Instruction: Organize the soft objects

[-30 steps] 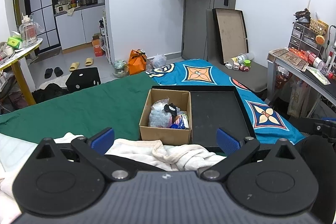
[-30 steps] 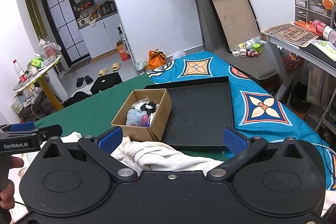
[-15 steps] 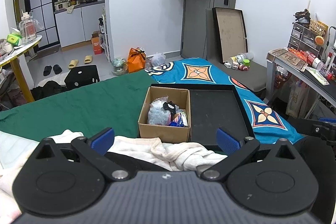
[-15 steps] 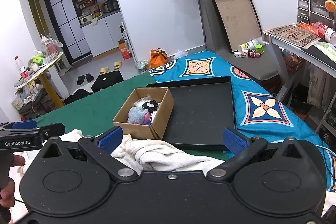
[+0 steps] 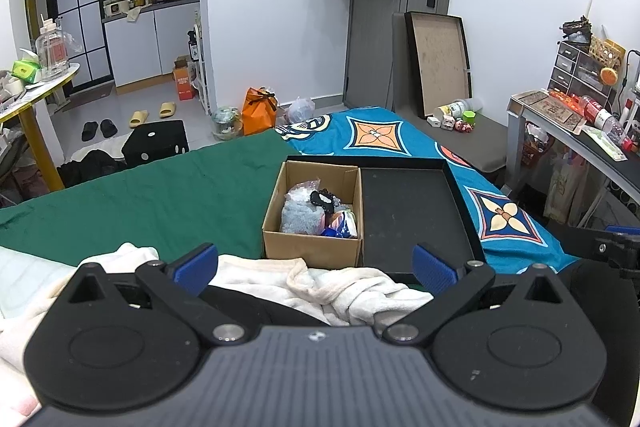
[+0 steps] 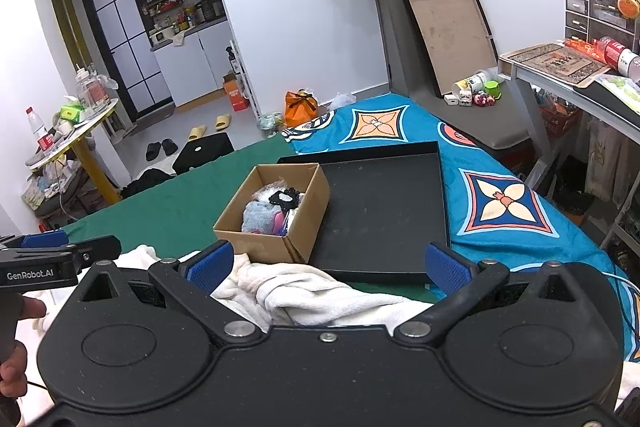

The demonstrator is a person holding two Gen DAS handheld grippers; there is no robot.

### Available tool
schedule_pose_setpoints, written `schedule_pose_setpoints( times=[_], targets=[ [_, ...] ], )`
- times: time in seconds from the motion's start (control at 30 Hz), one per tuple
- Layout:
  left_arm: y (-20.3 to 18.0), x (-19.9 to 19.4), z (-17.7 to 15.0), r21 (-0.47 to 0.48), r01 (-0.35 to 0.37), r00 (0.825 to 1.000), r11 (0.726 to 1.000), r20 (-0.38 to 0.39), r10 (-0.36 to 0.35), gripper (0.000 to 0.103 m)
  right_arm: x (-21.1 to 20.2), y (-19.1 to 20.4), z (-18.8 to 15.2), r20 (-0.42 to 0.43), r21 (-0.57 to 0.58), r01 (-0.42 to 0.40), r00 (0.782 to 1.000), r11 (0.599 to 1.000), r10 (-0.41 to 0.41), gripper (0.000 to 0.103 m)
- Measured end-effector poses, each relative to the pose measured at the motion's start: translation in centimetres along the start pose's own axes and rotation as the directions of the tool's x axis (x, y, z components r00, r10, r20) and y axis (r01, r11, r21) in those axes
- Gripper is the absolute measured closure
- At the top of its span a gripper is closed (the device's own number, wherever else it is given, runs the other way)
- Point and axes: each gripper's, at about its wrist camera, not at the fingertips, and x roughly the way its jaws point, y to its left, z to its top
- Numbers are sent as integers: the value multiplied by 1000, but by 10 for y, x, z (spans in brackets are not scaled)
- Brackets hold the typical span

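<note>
I am over the bed point(image 5: 132, 203), half green sheet, half blue patterned cover. On it lies a black tray point(image 5: 412, 211), its floor bare, and in the tray's left part stands a brown box point(image 5: 312, 247). The box holds soft things: a pale blue fluffy piece point(image 5: 298, 217), something in clear wrap behind it, a small black piece point(image 5: 322, 198) on top, and a bit of blue and orange at the right that I cannot make out. Just this side of the box, touching its near wall in both views, a cream towel point(image 5: 328, 285) lies bunched and twisted across the bed.

My left tongs point(image 5: 316, 265) are spread wide and hold nothing; they hover over the towel, facing the box. My right tongs point(image 6: 328, 265) are spread as wide, also with nothing in them, above the same towel, a little to the right.

The step is hard to fix. Small things packed in the box and a bare tray would suit sorting out onto the tray, or gathering into the box. The towel, loose and crumpled under both tongs, looks the likeliest thing to be handled; any grip on it wants a firm bite on a thick fold, since the cloth will sag and trail.
</note>
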Motion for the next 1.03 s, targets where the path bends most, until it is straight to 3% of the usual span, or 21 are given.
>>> schedule_pose_setpoints(
  times=[1.03],
  targets=[
    [-2,5,-8,-13,-13,999,1000,29,14,1,11,-7,-6,6,38,-8,1000,999,8,0]
  ],
)
